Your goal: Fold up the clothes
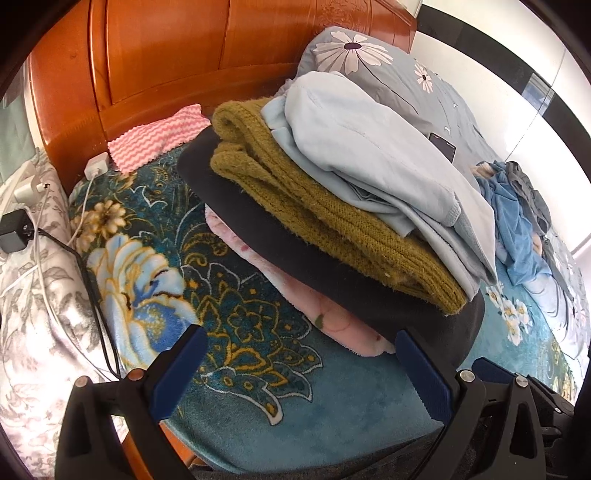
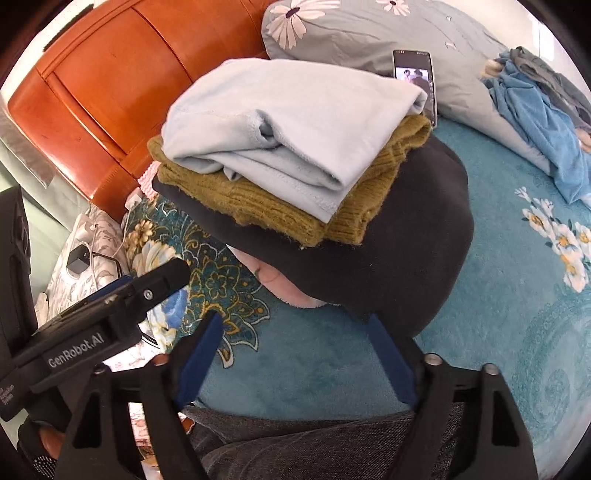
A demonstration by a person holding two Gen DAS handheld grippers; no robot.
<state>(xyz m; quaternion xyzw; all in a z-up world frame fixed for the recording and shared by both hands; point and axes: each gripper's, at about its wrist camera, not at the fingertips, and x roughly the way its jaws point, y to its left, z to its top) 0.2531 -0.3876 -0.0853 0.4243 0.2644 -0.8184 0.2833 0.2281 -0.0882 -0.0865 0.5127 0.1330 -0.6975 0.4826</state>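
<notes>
A stack of folded clothes sits on the bed: a light blue garment on top, an olive knitted sweater under it, a black garment below, and a pink one at the bottom. My left gripper is open and empty just in front of the stack. My right gripper is open and empty, near the black garment's front edge. The left gripper's body shows at the left of the right wrist view.
A teal floral blanket covers the bed. A wooden headboard stands behind. A grey flowered pillow holds a phone. A heap of unfolded blue and grey clothes lies far right. Chargers and cables lie left.
</notes>
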